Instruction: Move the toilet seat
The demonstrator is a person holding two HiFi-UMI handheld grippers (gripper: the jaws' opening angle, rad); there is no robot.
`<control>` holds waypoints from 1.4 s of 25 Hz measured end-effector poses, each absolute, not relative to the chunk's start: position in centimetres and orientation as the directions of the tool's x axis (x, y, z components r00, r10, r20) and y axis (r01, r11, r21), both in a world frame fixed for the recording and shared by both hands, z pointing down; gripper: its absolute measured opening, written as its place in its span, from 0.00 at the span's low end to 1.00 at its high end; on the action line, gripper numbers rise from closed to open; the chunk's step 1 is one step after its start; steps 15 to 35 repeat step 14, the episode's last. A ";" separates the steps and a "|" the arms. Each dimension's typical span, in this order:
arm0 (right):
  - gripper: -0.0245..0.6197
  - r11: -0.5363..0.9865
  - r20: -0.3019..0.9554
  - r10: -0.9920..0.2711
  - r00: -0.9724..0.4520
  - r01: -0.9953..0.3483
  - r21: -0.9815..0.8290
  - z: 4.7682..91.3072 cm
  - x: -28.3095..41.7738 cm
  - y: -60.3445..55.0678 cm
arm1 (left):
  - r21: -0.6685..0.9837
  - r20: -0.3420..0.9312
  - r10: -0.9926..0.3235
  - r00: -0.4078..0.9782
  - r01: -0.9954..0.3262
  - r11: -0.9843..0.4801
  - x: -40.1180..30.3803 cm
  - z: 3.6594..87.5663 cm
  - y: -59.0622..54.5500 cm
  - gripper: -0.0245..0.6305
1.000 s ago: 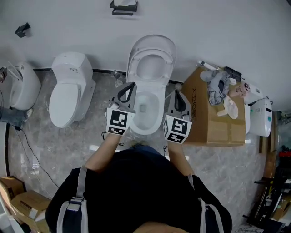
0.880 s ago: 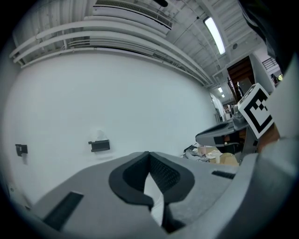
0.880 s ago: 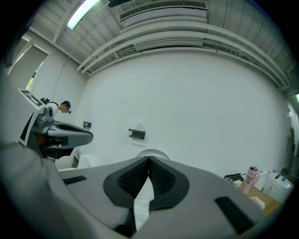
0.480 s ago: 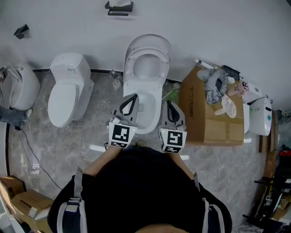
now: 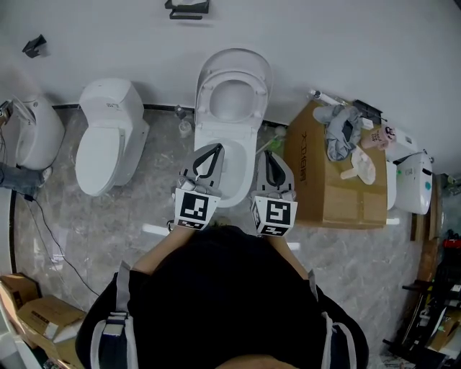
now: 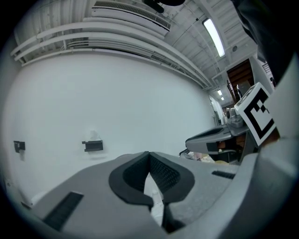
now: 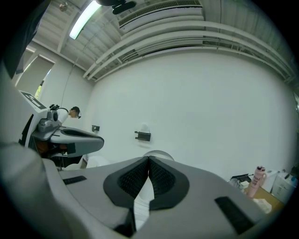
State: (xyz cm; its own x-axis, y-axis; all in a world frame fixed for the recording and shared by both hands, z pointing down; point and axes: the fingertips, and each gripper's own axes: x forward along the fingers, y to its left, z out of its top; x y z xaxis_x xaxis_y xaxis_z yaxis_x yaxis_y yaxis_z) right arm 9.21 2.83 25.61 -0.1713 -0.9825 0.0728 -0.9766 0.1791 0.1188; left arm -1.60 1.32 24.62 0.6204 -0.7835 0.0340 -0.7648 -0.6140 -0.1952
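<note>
The white toilet's seat and lid (image 5: 232,92) stand raised against the wall, above the open bowl (image 5: 234,167). My left gripper (image 5: 214,148) is held level over the bowl's front left rim, shut with nothing in it. My right gripper (image 5: 268,156) hangs by the bowl's front right rim, also shut and empty. In the left gripper view the black pads of the left gripper (image 6: 149,155) meet, and the right gripper (image 6: 212,138) shows beside it. In the right gripper view the right gripper (image 7: 148,160) is closed, with the top of the lid (image 7: 160,153) just beyond it.
A second white toilet (image 5: 109,135) with its lid down stands to the left, another white fixture (image 5: 29,133) beyond it. A cardboard box (image 5: 328,189) with a cloth and bottle on top sits right of the toilet. A black holder (image 5: 187,9) hangs on the wall. Small boxes (image 5: 36,313) lie at lower left.
Both grippers have drawn back from the bowl's sides towards the person and come a little closer together. Seat and lid stay raised; both grippers stay shut.
</note>
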 end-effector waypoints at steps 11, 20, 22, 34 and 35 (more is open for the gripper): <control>0.07 0.193 0.060 -0.980 -0.187 -0.973 0.127 25.3 9.9 2.9 | -0.209 0.032 -0.787 0.616 -0.766 -0.608 -1.1 24.5 1.4 0.05; 0.07 0.198 0.063 -0.980 -0.191 -0.972 0.127 25.5 10.4 2.8 | -0.204 0.035 -0.786 0.617 -0.766 -0.610 -0.7 24.6 1.4 0.05; 0.07 0.198 0.063 -0.980 -0.191 -0.972 0.127 25.5 10.4 2.8 | -0.204 0.035 -0.786 0.617 -0.766 -0.610 -0.7 24.6 1.4 0.05; 0.07 0.198 0.063 -0.980 -0.191 -0.972 0.127 25.5 10.4 2.8 | -0.204 0.035 -0.786 0.617 -0.766 -0.610 -0.7 24.6 1.4 0.05; 0.07 0.198 0.063 -0.980 -0.191 -0.972 0.127 25.5 10.4 2.8 | -0.204 0.035 -0.786 0.617 -0.766 -0.610 -0.7 24.6 1.4 0.05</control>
